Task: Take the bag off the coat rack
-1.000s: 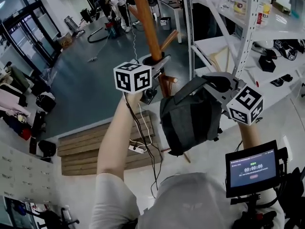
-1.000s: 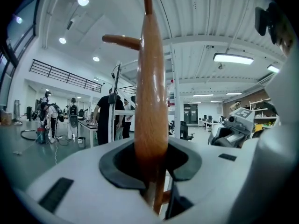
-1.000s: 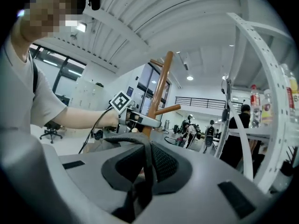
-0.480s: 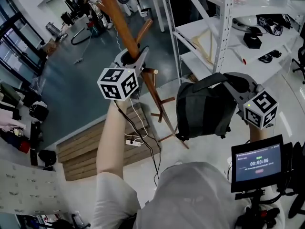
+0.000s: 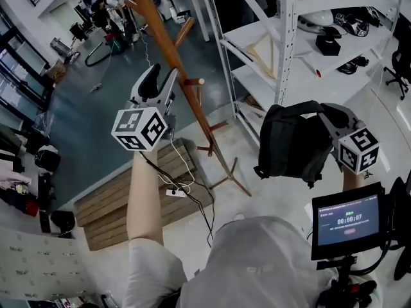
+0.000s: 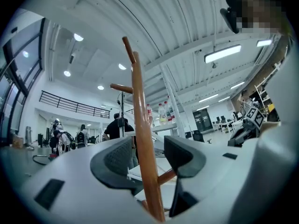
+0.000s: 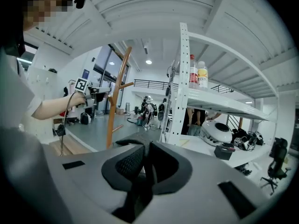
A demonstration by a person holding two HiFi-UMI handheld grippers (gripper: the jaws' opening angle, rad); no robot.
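- The right gripper [image 5: 323,113] has its jaws nearly together, clamped on the dark strap of the bag [image 5: 292,143]; in the right gripper view the strap fills the narrow gap between the pads [image 7: 132,161].
- The bag hangs from those jaws, below and beside the gripper, clear of the coat rack [image 5: 172,49] and in front of the shelf [image 5: 282,50].
- A small screen [image 5: 349,220] sits below the right gripper, near the person's body.
- The left gripper [image 5: 157,77] is held out on a bare arm, well apart from the right one. Its jaws stand wide and have just been opening.
- In the left gripper view the rack's brown pole [image 6: 140,125] rises between the two pads [image 6: 119,157], with a gap on each side, so nothing is pressed.
- Below the left gripper a wooden pallet [image 5: 128,194] lies on the floor.
- Past the right gripper's jaws, the shelf holds bottles [image 7: 196,76] and a white helmet [image 7: 216,132].
- Far beyond the left gripper, people [image 6: 117,127] stand in the hall.
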